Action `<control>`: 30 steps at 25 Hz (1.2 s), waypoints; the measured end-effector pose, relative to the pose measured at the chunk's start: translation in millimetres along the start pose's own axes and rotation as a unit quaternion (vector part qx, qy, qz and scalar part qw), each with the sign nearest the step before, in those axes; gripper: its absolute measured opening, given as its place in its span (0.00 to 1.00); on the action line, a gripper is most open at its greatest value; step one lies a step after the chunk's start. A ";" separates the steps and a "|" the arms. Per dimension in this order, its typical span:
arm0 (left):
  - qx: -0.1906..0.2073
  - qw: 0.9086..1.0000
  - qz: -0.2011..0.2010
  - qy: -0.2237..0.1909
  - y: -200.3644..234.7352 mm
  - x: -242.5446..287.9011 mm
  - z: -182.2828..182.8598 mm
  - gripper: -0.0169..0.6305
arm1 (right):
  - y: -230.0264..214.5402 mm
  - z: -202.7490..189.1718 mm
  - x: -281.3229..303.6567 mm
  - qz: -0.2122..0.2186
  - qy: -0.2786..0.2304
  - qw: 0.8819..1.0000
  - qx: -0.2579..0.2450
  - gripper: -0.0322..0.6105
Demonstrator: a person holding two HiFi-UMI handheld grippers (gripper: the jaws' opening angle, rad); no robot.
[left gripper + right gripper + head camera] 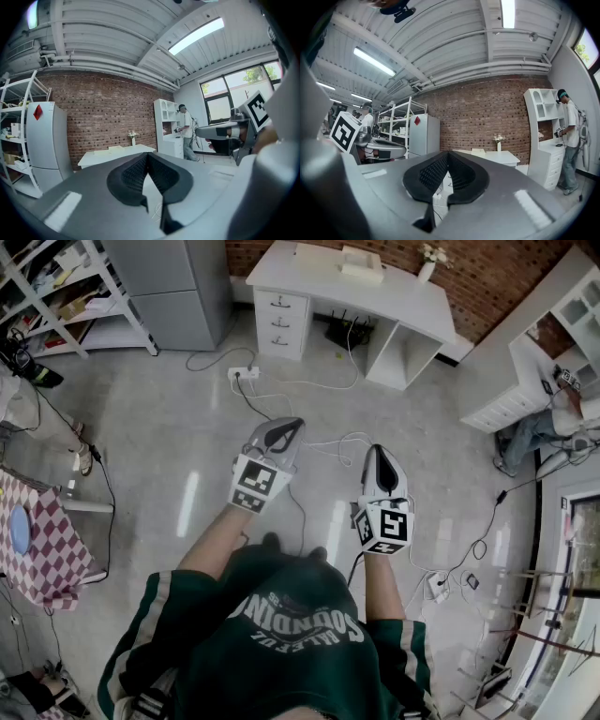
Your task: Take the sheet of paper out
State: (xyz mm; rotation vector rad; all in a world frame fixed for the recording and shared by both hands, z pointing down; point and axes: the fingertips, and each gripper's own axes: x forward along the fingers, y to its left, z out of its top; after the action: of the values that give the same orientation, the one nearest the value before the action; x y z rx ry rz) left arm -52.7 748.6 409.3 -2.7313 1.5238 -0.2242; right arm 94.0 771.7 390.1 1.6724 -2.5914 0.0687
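Observation:
I stand on a grey floor with both grippers held out level, away from any furniture. My left gripper [286,427] is shut and has nothing between its jaws, which meet at the tip [147,154]. The right gripper [375,452] is also shut and bare [447,153]. Both point toward a white desk [394,296] against the brick wall. Flat white items [361,263] and a small vase [427,268] lie on its top. I cannot make out a separate sheet of paper from here.
A grey cabinet [178,287] and a shelf rack [56,287] stand at the far left. A power strip with cables [246,374] lies on the floor ahead. A checked-cloth table [37,540] is on my left. A person [569,140] stands by white cupboards at the right.

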 end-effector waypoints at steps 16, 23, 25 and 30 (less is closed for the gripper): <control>-0.003 1.000 -0.011 0.002 9.0 -10.2 -9.9 0.04 | 25.6 -11.7 3.3 0.001 0.013 1.000 -0.004 0.05; -0.001 1.000 -0.019 0.007 22.5 -18.5 -20.6 0.04 | 44.2 -19.3 8.7 -0.004 0.013 1.000 0.009 0.05; -0.002 1.000 -0.020 0.007 25.3 -19.3 -22.0 0.04 | 47.4 -20.1 10.9 -0.004 0.013 1.000 0.011 0.05; 0.000 1.000 -0.017 0.009 35.4 -13.7 -22.5 0.04 | 48.6 -17.9 24.1 0.001 0.007 1.000 0.015 0.05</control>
State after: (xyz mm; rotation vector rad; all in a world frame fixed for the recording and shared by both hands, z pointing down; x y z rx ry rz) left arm -92.6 743.0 427.3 -2.7645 1.4830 -0.2494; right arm 40.3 771.0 409.4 1.6737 -2.5953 0.1204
